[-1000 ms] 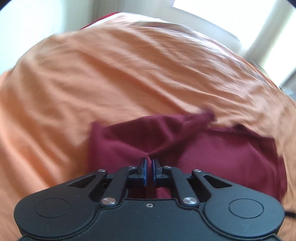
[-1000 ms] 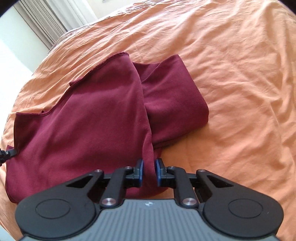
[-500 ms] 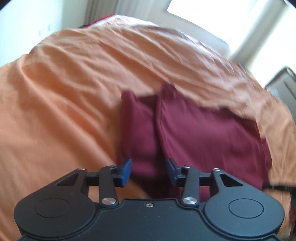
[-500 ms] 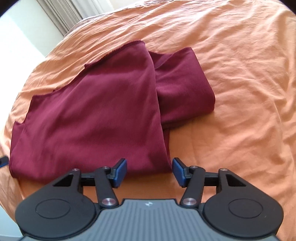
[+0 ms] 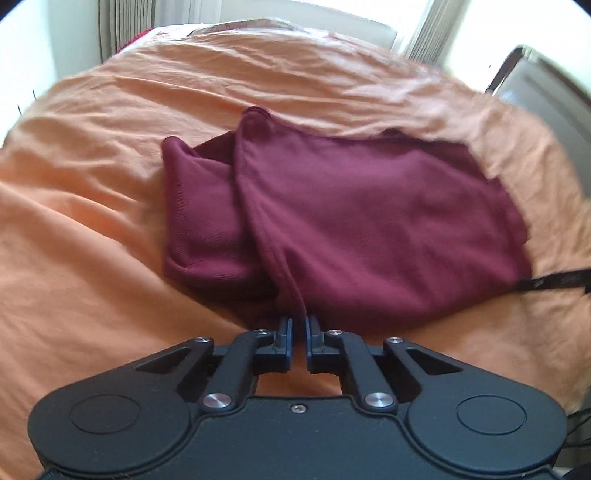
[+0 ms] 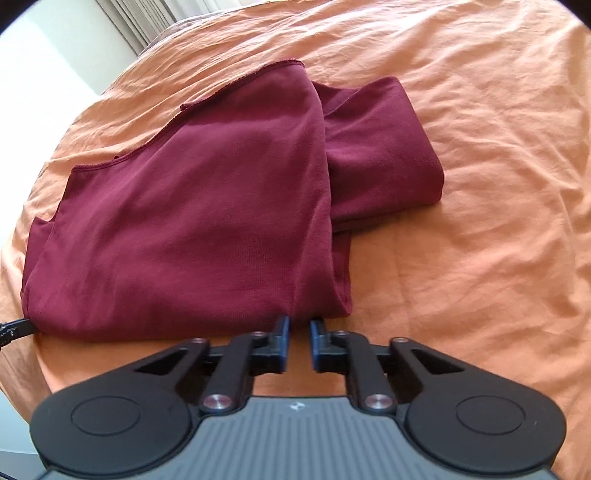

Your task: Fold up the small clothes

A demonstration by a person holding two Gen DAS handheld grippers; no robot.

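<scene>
A maroon garment (image 5: 369, 221) lies folded on the orange bedsheet (image 5: 92, 240), with a narrower folded strip (image 5: 199, 214) along its left side. My left gripper (image 5: 299, 326) is shut on the garment's near fold edge, which runs down between its fingers. In the right wrist view the same garment (image 6: 192, 221) spreads left, and its folded strip (image 6: 376, 147) lies to the right. My right gripper (image 6: 299, 326) is shut on the near hem, nipping only its very edge. A black fingertip of the other gripper (image 6: 14, 326) shows at the garment's left corner.
Rumpled orange bedsheet (image 6: 480, 184) surrounds the garment on all sides. Curtains and a bright window (image 5: 424, 33) stand beyond the bed's far edge. A grey chair-like object (image 5: 535, 85) sits past the far right corner. A black bar (image 5: 554, 282) reaches in at the right.
Both grippers held the garment a second ago and opened half a second ago, leaving it folded flat. Both have now shut again on its near edge.
</scene>
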